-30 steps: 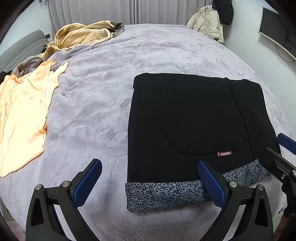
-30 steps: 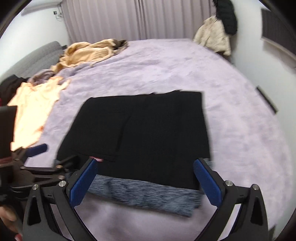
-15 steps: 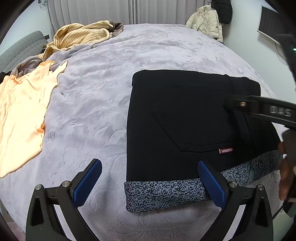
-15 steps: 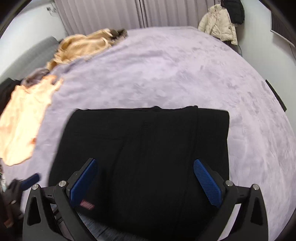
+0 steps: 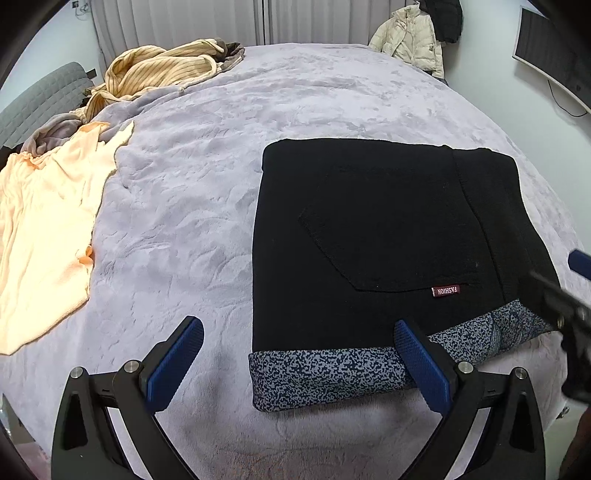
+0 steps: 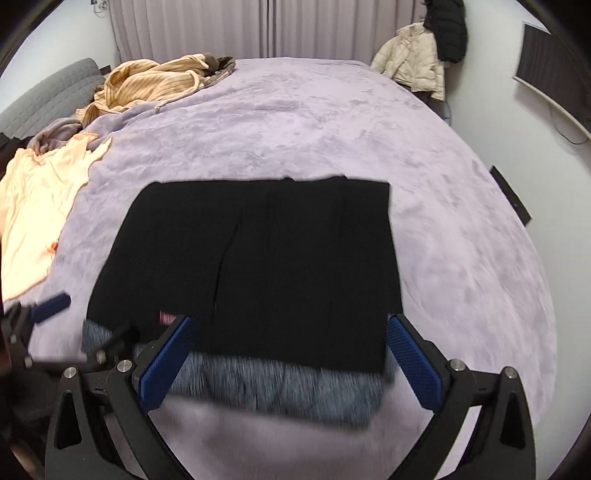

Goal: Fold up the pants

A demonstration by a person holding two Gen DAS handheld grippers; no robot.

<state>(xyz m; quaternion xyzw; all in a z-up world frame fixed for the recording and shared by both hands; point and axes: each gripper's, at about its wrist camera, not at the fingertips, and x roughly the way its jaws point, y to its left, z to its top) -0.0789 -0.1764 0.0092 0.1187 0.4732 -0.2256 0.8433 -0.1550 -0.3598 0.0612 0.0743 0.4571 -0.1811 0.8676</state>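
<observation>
The black pants (image 5: 376, 236) lie folded into a flat rectangle on the lilac bed cover (image 5: 207, 192), with a speckled grey-blue band along the near edge and a small red label. My left gripper (image 5: 299, 363) is open just in front of that near edge, its right fingertip over the band, holding nothing. In the right wrist view the same pants (image 6: 258, 266) lie ahead, blurred by motion. My right gripper (image 6: 290, 360) is open above the band's near edge, empty. The other gripper shows at each view's side.
A peach garment (image 5: 40, 229) is spread at the left of the bed. A striped yellow garment (image 5: 159, 74) is piled at the far left corner. A cream jacket (image 5: 410, 33) hangs by the far wall. A dark screen (image 5: 550, 55) is mounted on the right wall.
My right gripper swept forward over the pants, then drew back toward their near edge. My left gripper has barely moved. The pants stay flat.
</observation>
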